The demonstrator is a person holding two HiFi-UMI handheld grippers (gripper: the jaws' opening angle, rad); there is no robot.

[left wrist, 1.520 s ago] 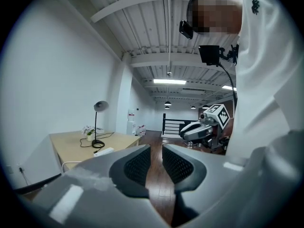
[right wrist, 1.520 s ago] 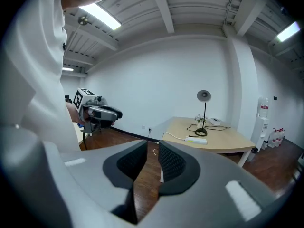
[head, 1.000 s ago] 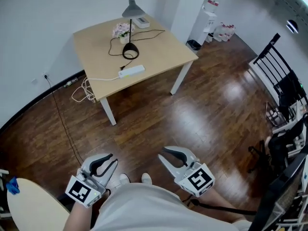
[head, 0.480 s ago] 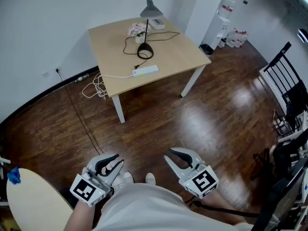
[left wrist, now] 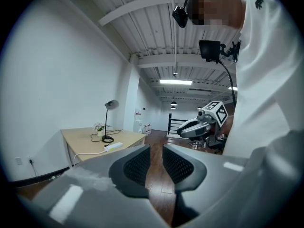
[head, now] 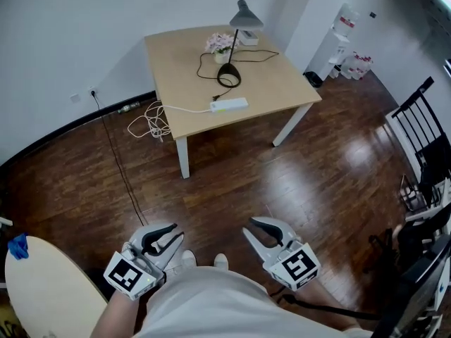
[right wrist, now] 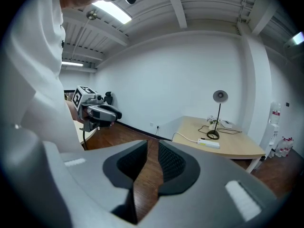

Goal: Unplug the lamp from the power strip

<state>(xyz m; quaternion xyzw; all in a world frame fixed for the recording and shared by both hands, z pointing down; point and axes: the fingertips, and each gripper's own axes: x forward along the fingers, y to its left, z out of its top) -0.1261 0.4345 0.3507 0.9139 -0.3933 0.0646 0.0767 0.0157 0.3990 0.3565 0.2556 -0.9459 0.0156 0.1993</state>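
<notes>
Stage: not begun. I judge the approach comes first, since I stand well apart from the light wooden table (head: 176,62), with dark wooden floor (head: 232,182) between.
Left gripper (head: 176,232): held low by my body. Its jaws stand a narrow gap apart, with only floor showing between the ribbed pads.
Right gripper (head: 248,225): also low and empty, with a similarly narrow slit between the pads.
Lamp: a grey desk lamp with a thin stem and round black base (head: 236,44) stands upright near the middle of the tabletop.
Power strip: a long white power strip (head: 230,104) lies flat along the tabletop's near edge, just in front of the lamp's base. Its white cable (head: 184,108) runs off the left edge.
Cord: a thin black cord (head: 204,65) loops loosely over the tabletop around the base.
Plug: too small to make out from here, so I cannot tell which socket it sits in.
Handling: I expect the strip to be light and smooth, so it would lift or slide with the plug. The plug body should be stiff. The cord is limp and a poor thing to pull.
Hold: I would pin the strip with one gripper, pinch the plug body across its sides with the other, and draw it straight out.
Risk: tugging the cord could tip the top-heavy lamp.
</notes>
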